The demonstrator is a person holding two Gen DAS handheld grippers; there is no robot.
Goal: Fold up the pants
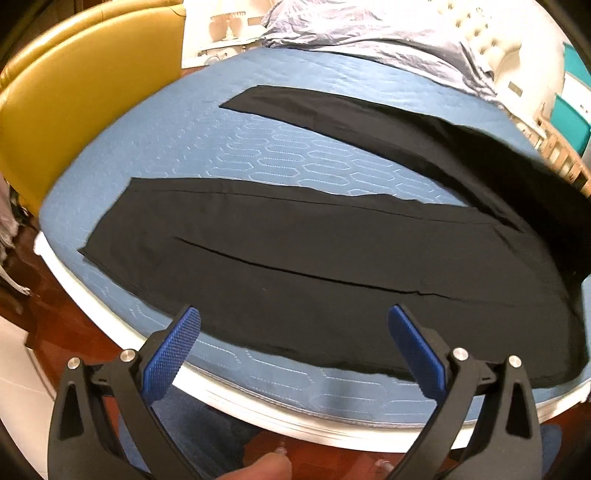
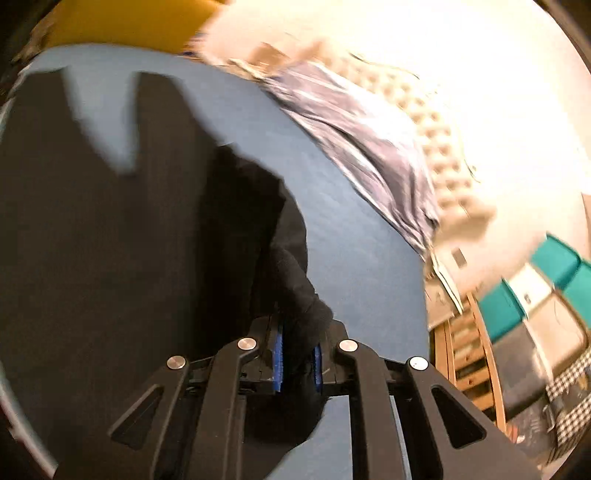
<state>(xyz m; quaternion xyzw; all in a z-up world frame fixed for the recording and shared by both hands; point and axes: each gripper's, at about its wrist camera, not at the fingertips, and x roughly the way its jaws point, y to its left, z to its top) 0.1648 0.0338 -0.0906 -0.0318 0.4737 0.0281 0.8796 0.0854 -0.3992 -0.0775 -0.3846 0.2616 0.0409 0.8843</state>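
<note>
Black pants (image 1: 295, 251) lie spread on a blue quilted bed (image 1: 295, 155). In the left wrist view the two legs run leftward from the waist end at the right, splayed apart with a wedge of mattress showing between them. The near leg lies flat along the near edge of the bed, with a long crease down its middle; the far leg angles away toward the far side. At the right edge of that view the fabric is raised and blurred.

The left tool (image 1: 293, 332) hangs above the near edge of the bed, its blue-padded fingers (image 1: 173, 350) spread wide with nothing between them. It is clear of the cloth.

The right tool (image 2: 297, 360) is clamped on a bunched fold of the pants at their waist end; the blue pads (image 2: 277, 360) stand close together with black cloth pinched between them. That view is smeared by motion. From the pinch the fabric (image 2: 110, 240) is lifted and runs up and to the left, both legs visible beyond.

A rumpled pale blue sheet (image 1: 369, 33) lies at the far end of the bed. A yellow chair (image 1: 74, 92) stands to the left of the bed. Teal boxes (image 2: 554, 266) sit to the right. A blue trouser leg (image 1: 192, 432) of the person shows below the left tool.
</note>
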